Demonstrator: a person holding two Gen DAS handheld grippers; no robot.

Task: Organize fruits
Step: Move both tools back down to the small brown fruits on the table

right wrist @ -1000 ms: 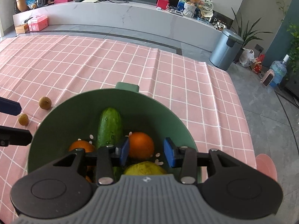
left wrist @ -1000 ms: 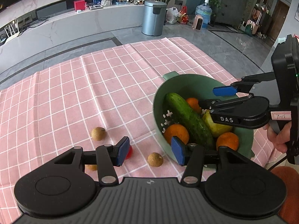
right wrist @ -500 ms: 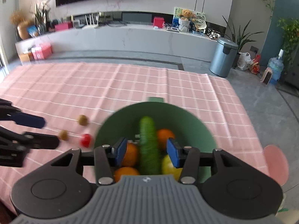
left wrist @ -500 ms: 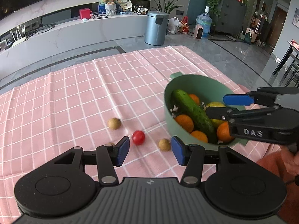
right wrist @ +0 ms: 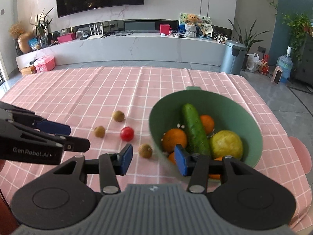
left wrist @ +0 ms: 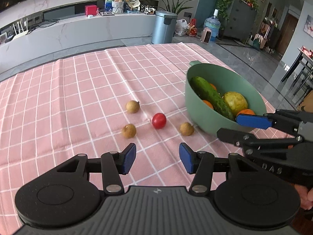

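Note:
A green bowl [left wrist: 252,96] [right wrist: 246,105] holds a cucumber [left wrist: 211,96] [right wrist: 194,131], several oranges [right wrist: 174,140] and a yellow-green fruit [left wrist: 235,102] [right wrist: 227,144]. On the pink checked cloth lie a red cherry tomato [left wrist: 159,120] [right wrist: 127,134] and three small brown fruits [left wrist: 132,106] [left wrist: 129,130] [left wrist: 186,129] [right wrist: 118,116]. My left gripper [left wrist: 157,159] is open and empty, raised in front of the loose fruits. My right gripper [right wrist: 152,160] is open and empty, raised near the bowl's front left rim.
The pink cloth [left wrist: 78,90] covers the table, whose right edge lies just past the bowl. A pink chair back [right wrist: 301,152] stands at the right side. A long white counter and a grey bin [right wrist: 233,56] stand on the floor beyond the table.
Both grippers have pulled back and risen away from the bowl and the fruits. The right gripper has shifted left off the bowl. The fruits have not moved.

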